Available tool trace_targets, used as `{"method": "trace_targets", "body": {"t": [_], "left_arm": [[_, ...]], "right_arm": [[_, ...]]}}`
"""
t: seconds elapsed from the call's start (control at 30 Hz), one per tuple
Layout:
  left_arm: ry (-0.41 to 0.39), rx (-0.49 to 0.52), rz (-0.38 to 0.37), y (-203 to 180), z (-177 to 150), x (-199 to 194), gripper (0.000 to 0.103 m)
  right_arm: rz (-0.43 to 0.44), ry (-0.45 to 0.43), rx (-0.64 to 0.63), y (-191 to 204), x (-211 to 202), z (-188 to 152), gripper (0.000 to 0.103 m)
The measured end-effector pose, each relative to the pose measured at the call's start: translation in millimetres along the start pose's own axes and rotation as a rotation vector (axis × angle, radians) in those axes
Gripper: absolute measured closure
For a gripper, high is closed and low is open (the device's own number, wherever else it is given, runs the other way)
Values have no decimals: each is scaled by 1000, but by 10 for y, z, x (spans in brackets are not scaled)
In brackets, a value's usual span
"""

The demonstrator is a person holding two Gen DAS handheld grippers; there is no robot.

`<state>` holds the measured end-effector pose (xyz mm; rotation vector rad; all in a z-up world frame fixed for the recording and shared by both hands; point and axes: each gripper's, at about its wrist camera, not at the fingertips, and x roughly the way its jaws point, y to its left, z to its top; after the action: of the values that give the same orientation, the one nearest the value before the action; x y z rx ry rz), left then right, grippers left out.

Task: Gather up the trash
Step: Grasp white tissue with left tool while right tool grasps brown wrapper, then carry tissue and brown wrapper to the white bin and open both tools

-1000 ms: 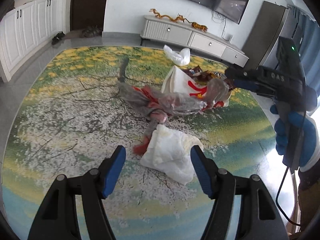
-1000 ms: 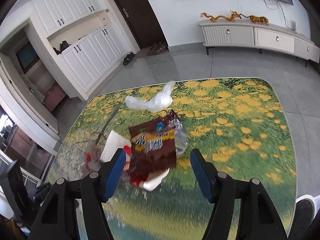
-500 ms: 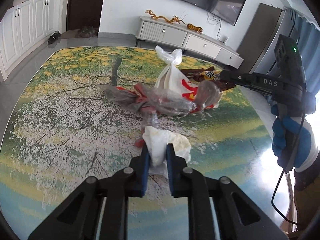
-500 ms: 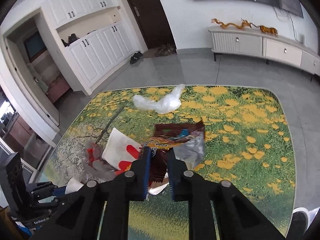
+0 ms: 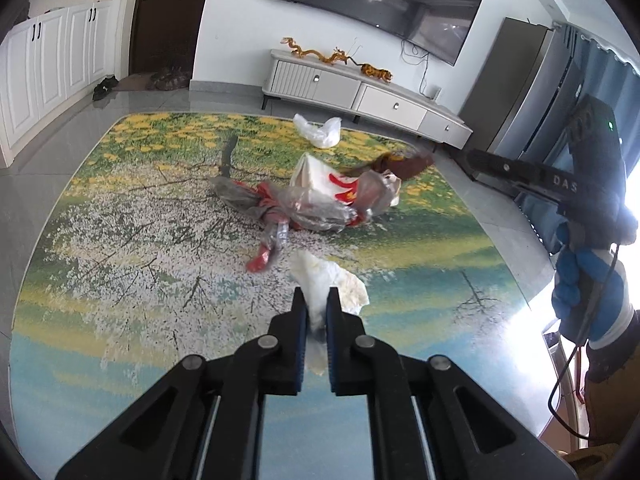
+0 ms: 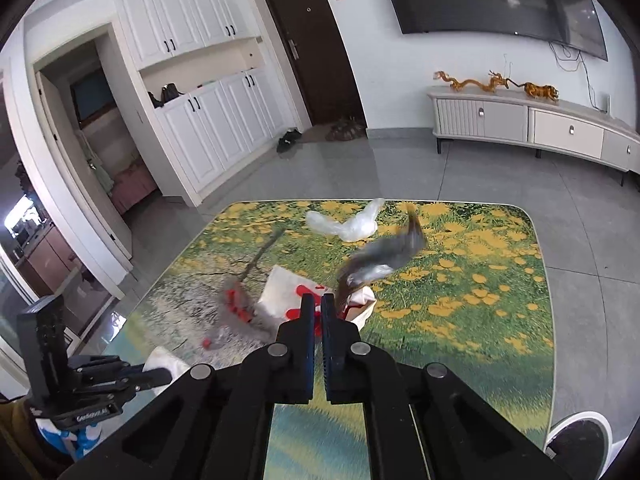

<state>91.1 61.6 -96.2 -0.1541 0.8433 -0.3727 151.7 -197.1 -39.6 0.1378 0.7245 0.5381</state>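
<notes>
A crumpled white tissue [image 5: 330, 280] is lifted just off the flower-print table [image 5: 120, 240]. My left gripper [image 5: 317, 300] pinches its near edge, jaws closing the last bit with the pads pressing on it. My right gripper [image 6: 317, 300] grips the lower end of a brown snack wrapper [image 6: 384, 258], jaws likewise closing tight; the wrapper flaps up, blurred. On the table lie a white bag with red print [image 5: 320, 178], a clear bag with red scraps [image 5: 288, 210] and a clear empty bag [image 5: 320, 132]. In the left wrist view the right gripper [image 5: 470, 157] holds the wrapper [image 5: 400, 162] at the table's right edge.
Grey tiled floor surrounds the table. A low TV cabinet [image 6: 520, 120] stands against the far wall and white cupboards [image 6: 208, 136] line the left. A round white-rimmed dark container [image 6: 580, 436] sits on the floor by the table's near right corner. A gloved hand [image 5: 576, 280] holds the right gripper.
Both grippers went from wide open to shut, the left on the tissue, the right on the wrapper. Both have since risen, lifting tissue and wrapper off the table.
</notes>
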Motion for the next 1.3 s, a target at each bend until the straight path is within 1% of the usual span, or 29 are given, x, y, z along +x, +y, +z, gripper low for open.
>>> {"method": "trace_targets", "body": {"t": [0.17, 0.3, 0.33, 0.37, 0.4, 0.43, 0.47, 0.5, 0.57, 0.63, 0.67, 0.73, 0.87, 0.9, 0.93, 1.0, 1.07, 1.13, 1.23, 1.3], "left_arm": [[-16, 13, -7, -126, 20, -90, 95], [-17, 17, -12, -175, 19, -116, 95], [-16, 17, -11, -174, 17, -112, 95], [-15, 16, -10, -171, 18, -102, 95], [-11, 14, -10, -163, 22, -84, 95], [-10, 14, -10, -157, 26, -71, 95], [-8, 13, -9, -151, 28, -57, 95], [-4, 10, -9, -135, 31, -36, 95], [0, 3, -10, -95, 31, -8, 95], [3, -5, -12, -51, 32, 17, 95], [3, -9, -13, -23, 34, 28, 95], [4, -18, -13, 23, 36, 46, 95], [5, -36, -9, 114, 26, 69, 95], [7, -41, -7, 140, 21, 79, 95], [8, -44, -7, 149, 15, 88, 95], [10, -50, -6, 169, 3, 103, 95], [10, -51, -5, 171, -8, 107, 95], [8, -51, -6, 165, -14, 98, 95], [3, -47, -5, 149, -24, 70, 95], [-1, -48, -5, 141, -25, 50, 95]], "right_arm": [[-6, -7, 12, -15, -144, -93, 100], [-19, 17, 53, -151, -126, -155, 99], [-19, 24, 62, -185, -94, -155, 96], [-21, 31, 71, -218, -53, -148, 91], [-29, 33, 75, -235, -20, -150, 75], [-41, 34, 78, -256, 24, -142, 55], [-51, 31, 83, -280, 92, -105, 48], [-54, 29, 90, -298, 140, -82, 41], [-54, 33, 108, -354, 261, 0, 38], [-63, 43, 128, -417, 426, 102, 27], [-65, 51, 134, -439, 518, 148, 26], [-66, 75, 155, -491, 690, 197, 26], [-45, 120, 266, -659, 969, 164, 26], [-35, 124, 282, -685, 1005, 149, 31], [-25, 129, 297, -708, 1035, 129, 42], [-23, 146, 316, -739, 1083, 96, 51], [-16, 139, 325, -762, 1088, 78, 56], [-18, 124, 334, -785, 1064, 78, 65], [-1, 95, 354, -846, 989, 74, 72], [9, 76, 361, -877, 915, 62, 73]]}}
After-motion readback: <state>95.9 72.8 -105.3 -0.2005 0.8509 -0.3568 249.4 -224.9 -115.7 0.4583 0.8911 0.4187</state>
